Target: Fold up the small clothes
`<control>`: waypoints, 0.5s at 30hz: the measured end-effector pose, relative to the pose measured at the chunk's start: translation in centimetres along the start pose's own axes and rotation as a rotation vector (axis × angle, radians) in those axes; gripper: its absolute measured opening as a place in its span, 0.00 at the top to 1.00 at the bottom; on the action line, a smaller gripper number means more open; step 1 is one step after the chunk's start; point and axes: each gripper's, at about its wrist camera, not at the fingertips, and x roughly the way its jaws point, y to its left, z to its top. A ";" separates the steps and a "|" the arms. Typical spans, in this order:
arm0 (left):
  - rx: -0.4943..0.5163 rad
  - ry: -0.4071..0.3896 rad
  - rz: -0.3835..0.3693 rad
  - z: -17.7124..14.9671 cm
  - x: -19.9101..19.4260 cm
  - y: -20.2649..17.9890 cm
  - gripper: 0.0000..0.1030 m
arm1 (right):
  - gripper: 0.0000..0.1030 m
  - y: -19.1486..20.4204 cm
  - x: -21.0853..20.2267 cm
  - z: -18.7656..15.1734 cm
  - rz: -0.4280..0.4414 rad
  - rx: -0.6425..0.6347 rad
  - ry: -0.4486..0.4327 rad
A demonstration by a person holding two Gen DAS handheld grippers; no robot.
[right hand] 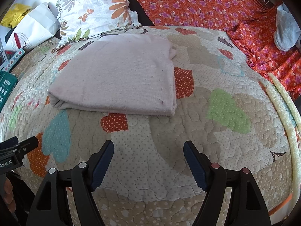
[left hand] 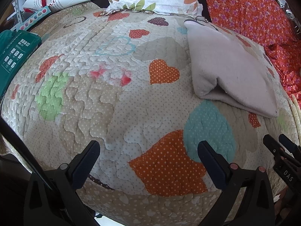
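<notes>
1. The pale pink knit garment [right hand: 116,75] lies folded into a flat rectangle on the heart-patterned quilt [right hand: 169,160], toward the quilt's far edge, just in front of the floral pillow [right hand: 94,9].
2. It looks soft, light and limp, with several layers stacked; a lifted edge would likely droop and the layers could slide apart.
3. In the left wrist view, its near corner gapes open [left hand: 216,90], showing the layers; the tidier hold is probably along the closed folded edge, pinching all layers together.
4. The left gripper [left hand: 148,162] is spread wide, holding nothing, its fingers over bare quilt near the near edge.
5. The right gripper [right hand: 148,162] is likewise wide open and empty, apart from the garment, which lies ahead of it.
6. The 2 grippers sit side by side; each shows at the edge of the other's view.
7. Judging by its shape, folding seems nearly or fully done.
</notes>
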 end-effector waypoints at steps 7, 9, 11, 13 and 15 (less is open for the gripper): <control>0.024 -0.049 0.029 0.0 -0.7 -0.3 0.00 | 0.22 1.0 -0.1 0.0 -0.160 -0.101 -0.016; 0.036 -0.055 0.038 0.1 -0.8 -0.5 0.00 | 0.21 1.1 -0.1 0.1 -0.188 -0.119 -0.018; 0.047 -0.060 0.046 0.0 -0.9 -0.6 0.00 | 0.21 1.0 -0.1 0.1 -0.203 -0.127 -0.013; 0.051 -0.063 0.052 0.1 -0.9 -0.7 0.00 | 0.21 0.8 0.0 0.2 -0.212 -0.128 0.000; 0.051 -0.063 0.057 0.1 -0.8 -0.6 0.00 | 0.20 0.7 0.0 0.1 -0.216 -0.125 0.006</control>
